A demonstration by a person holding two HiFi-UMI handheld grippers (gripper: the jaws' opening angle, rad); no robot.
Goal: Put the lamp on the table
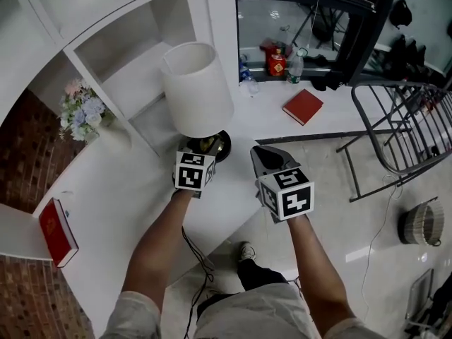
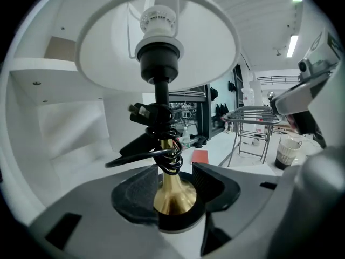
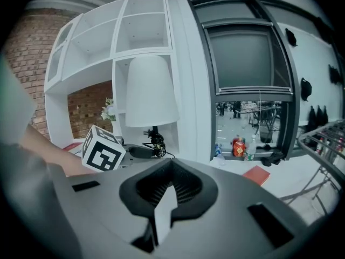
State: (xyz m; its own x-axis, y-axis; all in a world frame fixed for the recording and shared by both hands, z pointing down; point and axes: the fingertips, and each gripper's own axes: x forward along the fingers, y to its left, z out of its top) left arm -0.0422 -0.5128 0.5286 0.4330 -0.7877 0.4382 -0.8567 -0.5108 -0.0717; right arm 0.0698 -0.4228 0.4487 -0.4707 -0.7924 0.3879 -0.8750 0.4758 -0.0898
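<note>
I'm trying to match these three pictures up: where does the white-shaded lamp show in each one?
Head view: the lamp stands just above centre, seen from above.
Left gripper view: the lamp fills the middle, seen from below, with its brass foot lowest.
Right gripper view: the lamp stands left of centre, further off.
Shared landmark: the red book, to the lamp's right in all three.
</note>
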